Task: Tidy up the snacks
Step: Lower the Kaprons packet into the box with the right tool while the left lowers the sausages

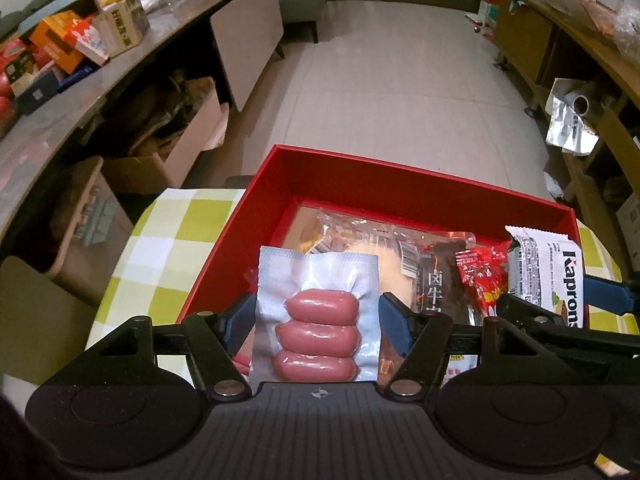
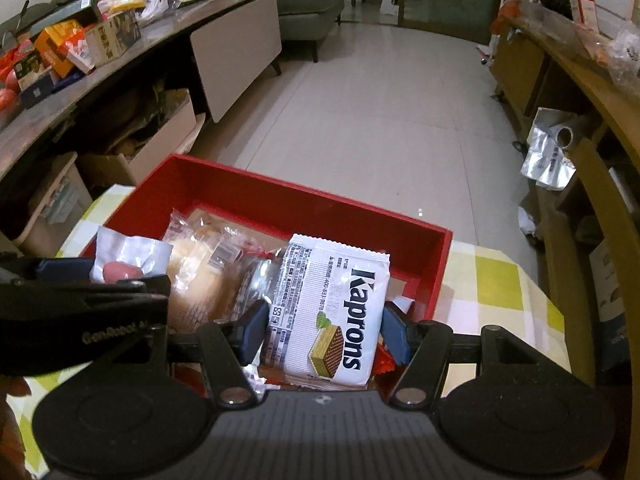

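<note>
Holding a snack in each hand, you have both over the red box. Your left gripper has its fingers part way open and pressed on the sides of a clear sausage pack with three pink sausages. Your right gripper has its fingers part way open too, squeezing a white Kaprons wafer pack.

The box sits on a desk with a green and white checked cloth. Inside it, at about 12 o'clock from the sausages, lies a bread bun in a clear bag. A small red snack packet lies at about 2 o'clock from them.
</note>
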Tool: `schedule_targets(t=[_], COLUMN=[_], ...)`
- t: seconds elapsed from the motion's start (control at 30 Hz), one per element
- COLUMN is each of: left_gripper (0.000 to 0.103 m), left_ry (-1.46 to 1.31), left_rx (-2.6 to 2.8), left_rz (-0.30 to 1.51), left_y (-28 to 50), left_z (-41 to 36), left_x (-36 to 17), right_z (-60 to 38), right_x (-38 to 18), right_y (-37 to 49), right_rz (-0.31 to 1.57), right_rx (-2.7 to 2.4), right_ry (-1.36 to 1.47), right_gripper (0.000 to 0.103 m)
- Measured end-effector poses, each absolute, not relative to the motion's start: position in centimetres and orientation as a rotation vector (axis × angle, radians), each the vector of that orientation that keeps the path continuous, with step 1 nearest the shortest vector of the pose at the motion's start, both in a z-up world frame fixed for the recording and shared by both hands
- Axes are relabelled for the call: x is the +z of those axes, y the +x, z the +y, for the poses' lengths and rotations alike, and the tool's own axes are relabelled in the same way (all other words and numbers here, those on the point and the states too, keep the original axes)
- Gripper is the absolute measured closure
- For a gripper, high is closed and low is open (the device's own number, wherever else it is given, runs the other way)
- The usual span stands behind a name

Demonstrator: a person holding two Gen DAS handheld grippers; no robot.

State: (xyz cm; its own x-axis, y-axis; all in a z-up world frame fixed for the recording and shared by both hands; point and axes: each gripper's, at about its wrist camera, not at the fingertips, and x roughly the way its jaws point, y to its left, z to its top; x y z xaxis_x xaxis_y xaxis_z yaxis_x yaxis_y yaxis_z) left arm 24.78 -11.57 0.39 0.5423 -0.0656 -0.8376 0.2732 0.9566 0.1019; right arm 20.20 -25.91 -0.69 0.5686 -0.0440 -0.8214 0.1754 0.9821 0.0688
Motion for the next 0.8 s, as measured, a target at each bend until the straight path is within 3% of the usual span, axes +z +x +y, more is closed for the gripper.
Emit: schedule_targets(t=[0.13, 0.23, 0.8], left_gripper=[0.028, 0.026, 0.007], left_ry=[0.224, 0.231, 0.199], left_rx=[-0.194, -0.187, -0.227], left_rz=[0.978, 0.965, 0.918], left_y=[25.5, 25.8, 23.1], left_z=[-11.2, -11.3, -10.2], left_x=[0.2, 0.3, 2.7], right_z=[-26.1, -26.3, -27.0], right_x=[-0.9, -0.9, 2.3], right_y=[20.5, 20.8, 17.7], right_rz=[0.922, 0.912, 0.895], right_rx=[-0.159, -0.153, -0.186], right_ry=[0.157, 0.171, 0.188], right_gripper=[0.035, 0.026, 0.022])
